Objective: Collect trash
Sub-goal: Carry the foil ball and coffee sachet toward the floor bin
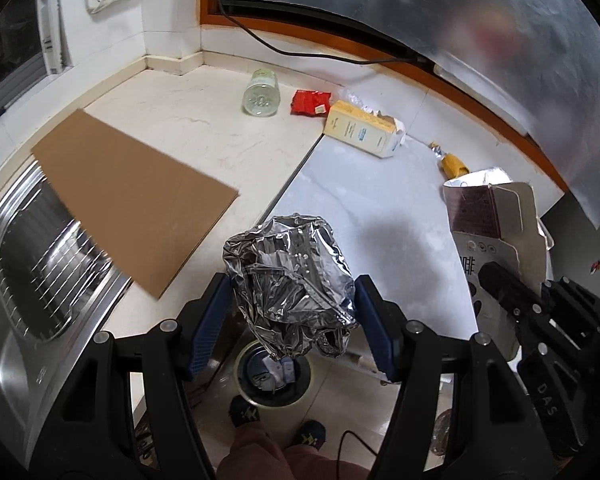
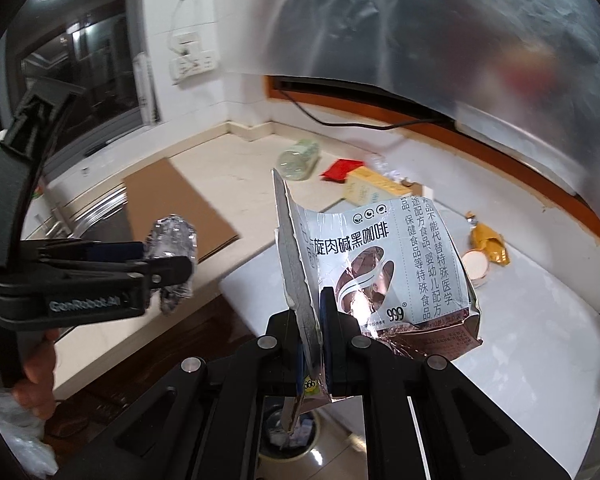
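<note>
The left gripper [image 1: 290,312] has its jaws clamped on a crumpled silver foil ball [image 1: 288,280], and the right gripper [image 2: 314,344] pinches a torn white coffee box [image 2: 380,264] — both hang above the round bin [image 1: 274,376] at six o'clock. A glass jar [image 1: 261,94], red packet [image 1: 310,102] and yellow carton [image 1: 362,128] remain on the table [image 1: 372,200] at twelve.

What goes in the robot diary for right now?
left gripper: holds foil ball | right gripper: holds coffee box | trash bin: below

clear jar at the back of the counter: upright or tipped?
Tipped. The clear glass jar lies on its side on the pale countertop, its round base facing the left wrist camera, beside the red wrapper.
</note>
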The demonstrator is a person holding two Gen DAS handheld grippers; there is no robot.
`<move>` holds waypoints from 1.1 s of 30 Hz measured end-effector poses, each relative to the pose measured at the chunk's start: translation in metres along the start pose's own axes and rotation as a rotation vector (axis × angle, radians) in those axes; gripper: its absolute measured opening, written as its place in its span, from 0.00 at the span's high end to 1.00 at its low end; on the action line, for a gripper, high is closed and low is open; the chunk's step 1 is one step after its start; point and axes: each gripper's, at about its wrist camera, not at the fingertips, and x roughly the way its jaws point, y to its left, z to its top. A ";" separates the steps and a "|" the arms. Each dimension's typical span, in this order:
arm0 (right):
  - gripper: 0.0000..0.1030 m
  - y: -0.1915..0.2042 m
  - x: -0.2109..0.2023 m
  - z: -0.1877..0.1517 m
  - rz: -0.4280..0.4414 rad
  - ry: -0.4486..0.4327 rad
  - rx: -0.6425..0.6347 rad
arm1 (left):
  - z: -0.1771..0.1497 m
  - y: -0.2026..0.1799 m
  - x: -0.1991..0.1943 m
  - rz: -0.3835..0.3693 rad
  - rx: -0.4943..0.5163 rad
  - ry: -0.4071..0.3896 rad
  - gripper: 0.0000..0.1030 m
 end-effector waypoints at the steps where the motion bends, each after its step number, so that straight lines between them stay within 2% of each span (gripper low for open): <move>1: 0.94 0.005 -0.005 -0.004 0.016 0.004 -0.008 | -0.005 0.000 -0.003 0.008 0.003 -0.001 0.42; 8: 0.94 0.035 -0.018 -0.034 0.119 0.056 -0.054 | -0.048 0.009 -0.010 0.074 0.019 0.032 0.42; 15: 0.94 0.063 -0.008 -0.062 0.189 0.122 -0.087 | -0.082 0.022 -0.001 0.095 -0.003 0.098 0.42; 23: 0.94 0.084 0.022 -0.094 0.239 0.211 -0.109 | -0.116 0.030 0.028 0.114 -0.010 0.173 0.42; 33: 0.94 0.084 0.079 -0.142 0.265 0.322 -0.073 | -0.158 0.037 0.087 0.133 -0.003 0.275 0.42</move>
